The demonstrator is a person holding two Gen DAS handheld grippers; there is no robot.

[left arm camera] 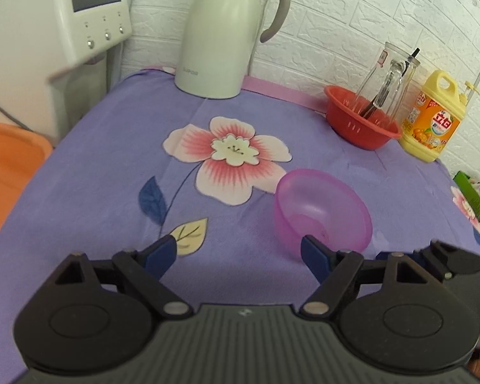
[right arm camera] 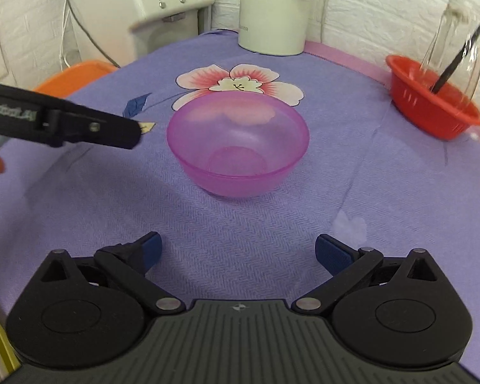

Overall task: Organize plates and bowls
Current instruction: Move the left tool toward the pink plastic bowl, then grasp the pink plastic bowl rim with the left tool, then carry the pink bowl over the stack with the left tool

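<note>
A translucent pink bowl [left arm camera: 323,208] stands upright and empty on the purple flowered tablecloth [left arm camera: 112,160]. In the right wrist view the bowl [right arm camera: 238,147] is straight ahead of my right gripper [right arm camera: 238,252], which is open, empty and short of it. My left gripper [left arm camera: 240,251] is open and empty, with its right finger close to the bowl's near left side. The left gripper also shows in the right wrist view [right arm camera: 80,124], to the left of the bowl. The right gripper's tip shows in the left wrist view [left arm camera: 444,257], at the right.
A white thermos jug [left arm camera: 227,32] stands at the back. A red basket [left arm camera: 361,118] with glass bottles and a yellow detergent bottle [left arm camera: 432,118] are at the back right. An orange basin [left arm camera: 6,172] and a white appliance [left arm camera: 64,16] are on the left.
</note>
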